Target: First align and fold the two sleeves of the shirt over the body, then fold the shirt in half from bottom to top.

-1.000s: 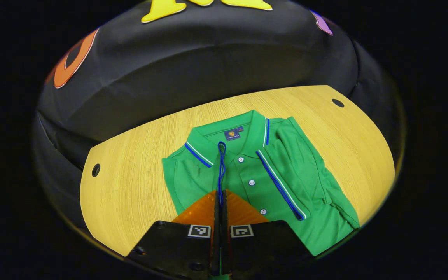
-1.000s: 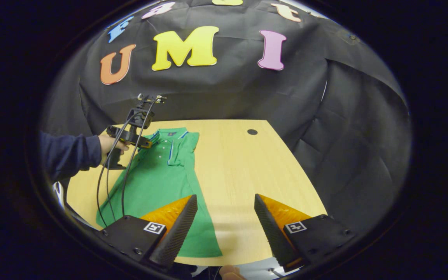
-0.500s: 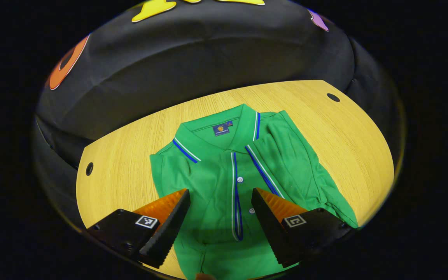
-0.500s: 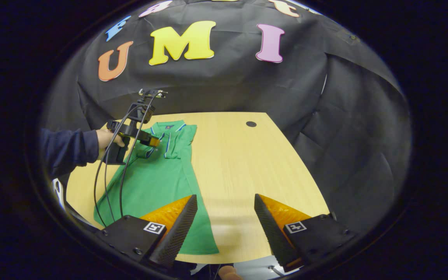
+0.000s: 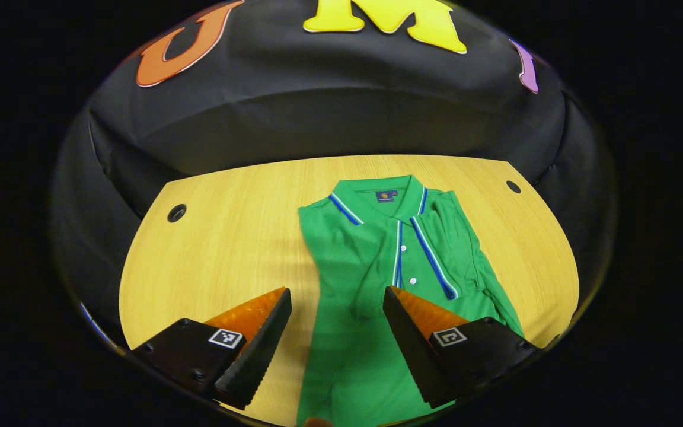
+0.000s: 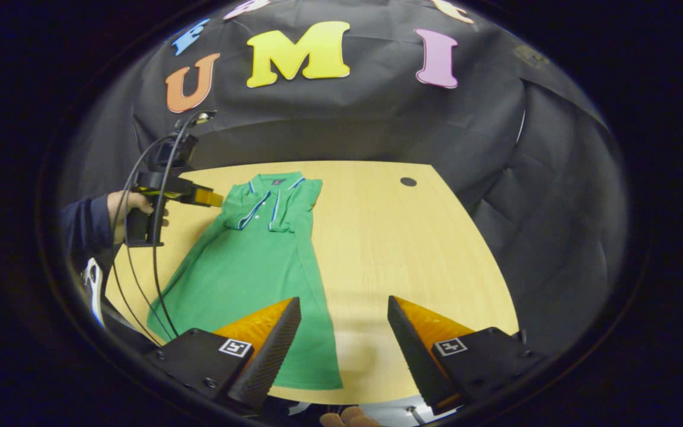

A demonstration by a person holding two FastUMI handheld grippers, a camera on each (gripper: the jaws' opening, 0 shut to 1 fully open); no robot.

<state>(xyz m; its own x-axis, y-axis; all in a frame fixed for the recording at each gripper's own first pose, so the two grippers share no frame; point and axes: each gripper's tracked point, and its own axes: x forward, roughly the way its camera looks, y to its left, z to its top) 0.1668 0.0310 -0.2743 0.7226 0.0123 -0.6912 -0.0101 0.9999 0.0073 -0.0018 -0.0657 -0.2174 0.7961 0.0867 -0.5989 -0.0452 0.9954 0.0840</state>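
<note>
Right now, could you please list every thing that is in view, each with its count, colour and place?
green polo shirt: one, green with blue and white trim, flat on the table, collar toward the wall, both sleeves folded over the body.
light wooden table: one, pale yellow wood, under the shirt.
round cable holes: two, dark, at the table's far corners.
black cables: several, black, hanging from the left gripper.
left gripper: one, open, above the shirt.
right gripper: one, open, over the shirt's hem edge.
hand: one, with dark sleeve, holding the left gripper.
</note>
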